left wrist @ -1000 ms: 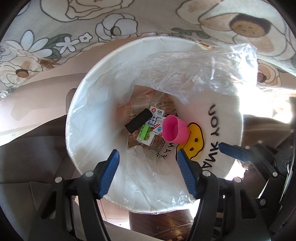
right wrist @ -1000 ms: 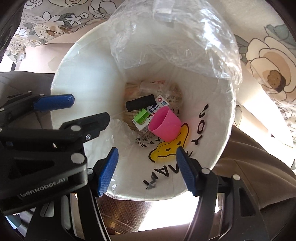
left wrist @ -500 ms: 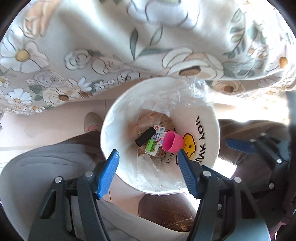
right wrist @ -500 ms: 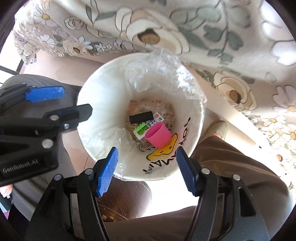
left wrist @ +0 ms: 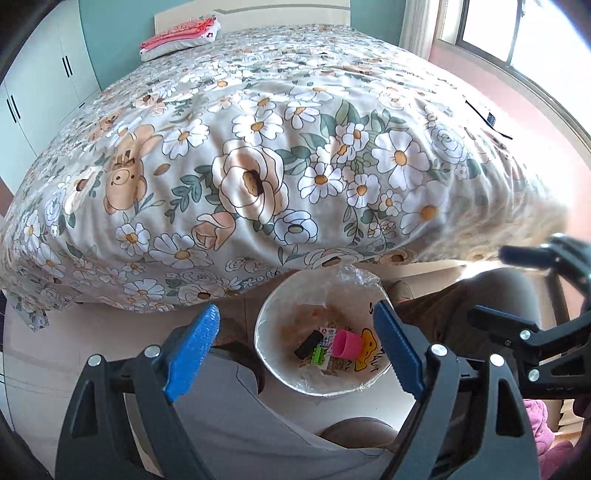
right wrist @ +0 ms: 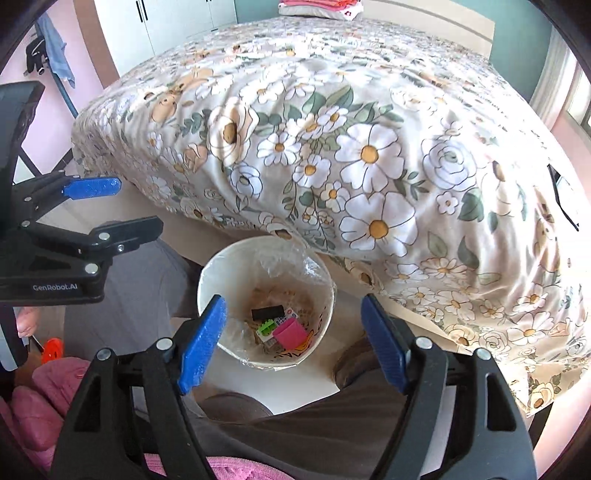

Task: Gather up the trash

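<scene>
A white trash bin with a clear plastic liner stands on the floor by the bed; it also shows in the right wrist view. Inside lie a pink cup, a black block, a green piece and a small carton. My left gripper is open and empty, high above the bin. My right gripper is open and empty, also high above it. Each gripper shows at the edge of the other's view.
A bed with a floral cover fills the upper part of both views, with folded red and white cloth at its head. The person's legs flank the bin. Pink fabric lies lower left. A window is at right.
Both grippers have risen well away from the bin; it went from filling the views to small and low. The bed top has come into view. Both stay open.
</scene>
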